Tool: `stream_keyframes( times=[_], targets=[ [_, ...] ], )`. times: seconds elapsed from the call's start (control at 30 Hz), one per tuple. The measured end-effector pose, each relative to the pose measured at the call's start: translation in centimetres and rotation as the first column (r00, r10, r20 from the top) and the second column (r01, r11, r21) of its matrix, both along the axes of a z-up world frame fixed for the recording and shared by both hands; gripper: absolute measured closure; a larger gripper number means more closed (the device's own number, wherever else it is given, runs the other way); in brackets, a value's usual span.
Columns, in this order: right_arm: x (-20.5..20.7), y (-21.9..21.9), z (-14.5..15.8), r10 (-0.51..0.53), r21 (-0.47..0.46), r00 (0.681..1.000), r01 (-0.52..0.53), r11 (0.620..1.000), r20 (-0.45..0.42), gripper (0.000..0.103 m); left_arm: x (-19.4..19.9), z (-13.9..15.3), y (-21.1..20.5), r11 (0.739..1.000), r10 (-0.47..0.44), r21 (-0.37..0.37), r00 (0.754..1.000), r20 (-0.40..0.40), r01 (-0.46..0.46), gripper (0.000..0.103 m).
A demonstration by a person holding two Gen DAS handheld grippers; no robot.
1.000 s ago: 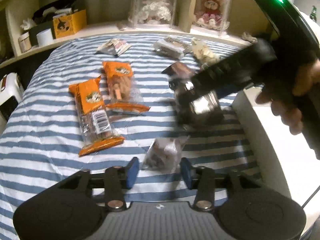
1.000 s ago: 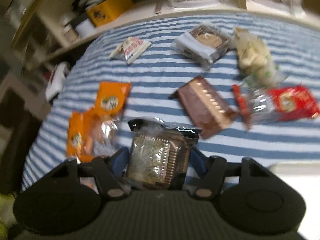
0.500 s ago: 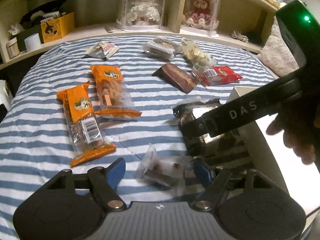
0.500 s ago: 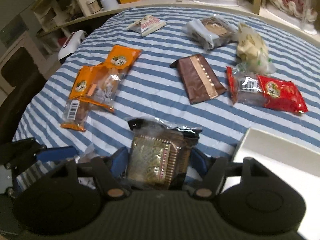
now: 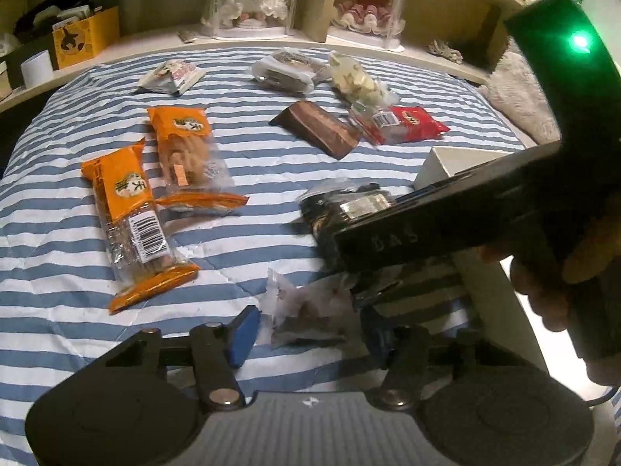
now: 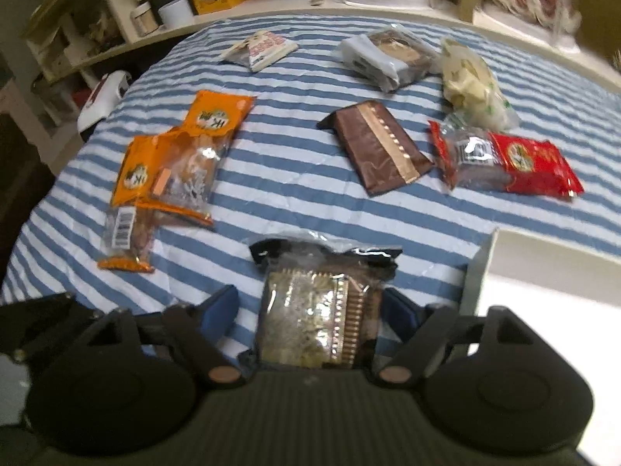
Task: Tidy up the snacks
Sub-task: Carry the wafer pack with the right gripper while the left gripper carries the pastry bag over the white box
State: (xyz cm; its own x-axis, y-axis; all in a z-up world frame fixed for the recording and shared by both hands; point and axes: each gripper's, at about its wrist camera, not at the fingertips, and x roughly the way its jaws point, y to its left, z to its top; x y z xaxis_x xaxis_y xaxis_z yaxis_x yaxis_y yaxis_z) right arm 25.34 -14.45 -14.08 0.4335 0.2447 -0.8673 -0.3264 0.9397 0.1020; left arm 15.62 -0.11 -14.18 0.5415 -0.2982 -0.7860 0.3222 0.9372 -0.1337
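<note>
Left gripper (image 5: pixel 306 330) sits at the bottom centre of its own view, pointing steeply down, and its jaws have just been closing with a small clear snack bag (image 5: pixel 306 312) between the blue pads. Right gripper (image 6: pixel 310 310) is low centre in its view, jaws just narrowed, a gold-patterned packet (image 6: pixel 318 310) between them; left pad looks clear of it. A hand (image 5: pixel 559 287) grips its handle at right.

I saw the gold-patterned snack pack (image 6: pixel 318 310), black-edged, upright between my right gripper's fingers near the white box (image 6: pixel 551 264). A small clear packet (image 5: pixel 306 310) sat between my left fingers. Two orange packs (image 5: pixel 128 217), a brown bar (image 5: pixel 318 132) and a red pack (image 5: pixel 403 124) lay flat on the striped cloth (image 5: pixel 58 272).
</note>
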Motion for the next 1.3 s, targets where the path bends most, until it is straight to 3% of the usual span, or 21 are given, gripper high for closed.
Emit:
stream_keyframes(
  times=[0.13, 0.2, 0.33, 0.9, 1.1, 1.3],
  targets=[
    [-0.4, -0.7, 0.1, 0.007, 0.007, 1.0, -0.007, 1.0, 0.022, 0.038, -0.2, 0.3, 0.1, 0.999, 0.032, -0.003, 0.999, 0.011, -0.032, 0.051],
    [-0.4, -1.3, 0.3, 0.003, 0.03, 1.0, -0.003, 1.0, 0.016, 0.039, -0.4, 0.8, 0.3, 0.999, 0.051, -0.01, 0.998, 0.024, -0.051, 0.059],
    [-0.6, -2.5, 1.3, -0.002, 0.035, 1.0, 0.002, 0.999, 0.024, 0.04, -1.0, 2.3, 0.9, 0.995, 0.089, -0.044, 0.995, 0.055, -0.086, 0.059],
    [-7.2, -9.8, 10.7, -0.112, 0.128, 0.978, 0.09, 0.988, 0.174, 0.04, -5.5, 9.6, -0.5, 0.986, 0.138, -0.123, 0.963, 0.231, -0.112, 0.059],
    [-9.8, -13.0, 12.6, -0.165, 0.15, 0.963, 0.135, 0.979, 0.213, 0.04, -6.1, 11.4, -2.4, 0.986, 0.129, -0.139, 0.96, 0.249, -0.096, 0.059],
    [-11.7, -15.9, 12.9, -0.205, 0.127, 0.949, 0.179, 0.976, 0.239, 0.04, -5.9, 12.2, -7.2, 0.991, 0.077, -0.122, 0.961, 0.265, -0.046, 0.059]
  ],
)
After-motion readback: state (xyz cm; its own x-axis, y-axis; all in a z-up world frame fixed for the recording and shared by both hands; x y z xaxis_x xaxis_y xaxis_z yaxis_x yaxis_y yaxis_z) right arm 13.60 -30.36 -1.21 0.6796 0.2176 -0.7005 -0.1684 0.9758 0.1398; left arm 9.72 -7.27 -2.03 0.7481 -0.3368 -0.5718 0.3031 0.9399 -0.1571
